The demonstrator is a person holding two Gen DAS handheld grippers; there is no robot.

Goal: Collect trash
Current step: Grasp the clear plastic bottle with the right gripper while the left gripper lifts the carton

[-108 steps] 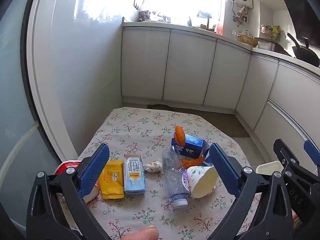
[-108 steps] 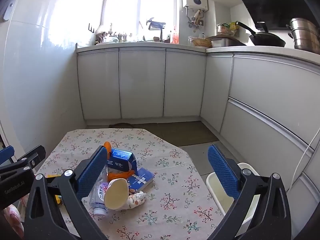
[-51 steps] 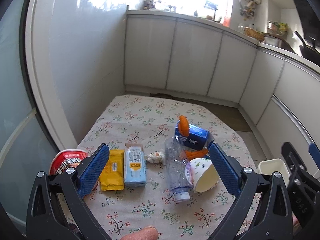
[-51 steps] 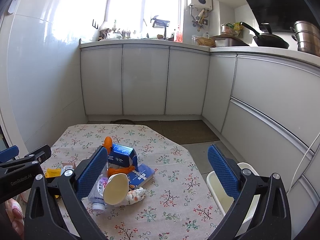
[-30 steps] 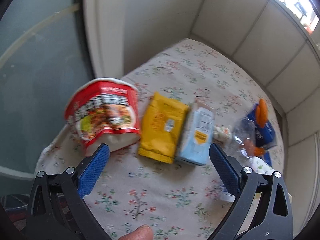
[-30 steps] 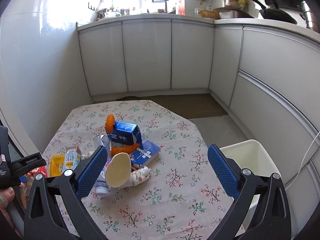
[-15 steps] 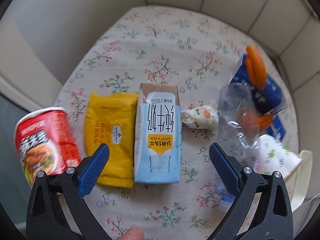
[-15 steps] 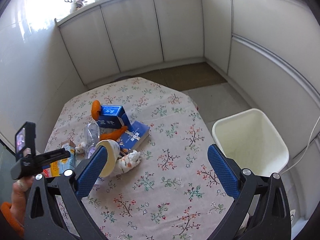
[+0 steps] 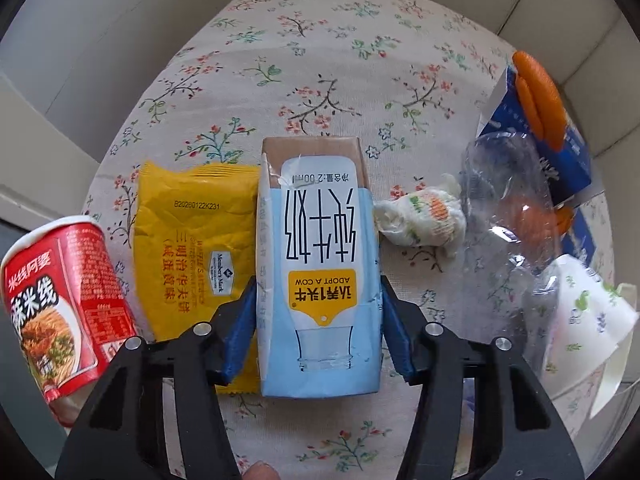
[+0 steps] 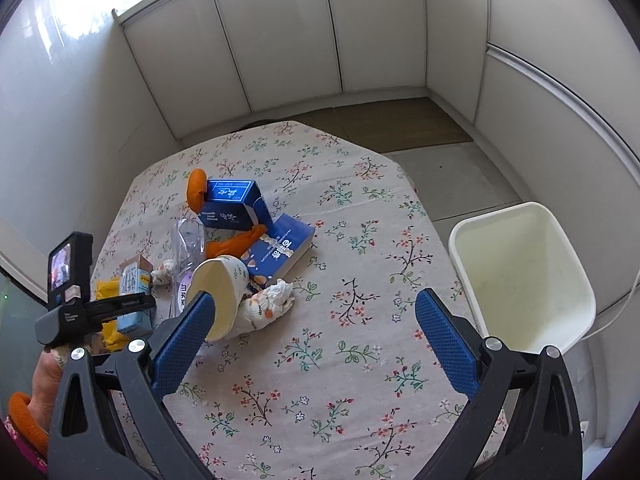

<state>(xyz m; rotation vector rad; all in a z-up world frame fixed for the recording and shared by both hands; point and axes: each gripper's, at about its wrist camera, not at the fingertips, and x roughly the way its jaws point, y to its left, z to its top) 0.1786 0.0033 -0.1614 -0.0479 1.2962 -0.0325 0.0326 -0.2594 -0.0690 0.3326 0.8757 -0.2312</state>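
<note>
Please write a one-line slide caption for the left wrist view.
Left tool closing around the light-blue milk carton on the floral tablecloth.

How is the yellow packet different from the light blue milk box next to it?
The yellow packet is a flat, crinkly pouch; the light blue milk box is a thicker carton with firm sides. The milk box sits between the closing jaws of the left tool, and the yellow packet lies just outside them. The milk box carries big black characters; the yellow packet has small red print. Both lie flat, side by side, on the flowery tablecloth.
</note>
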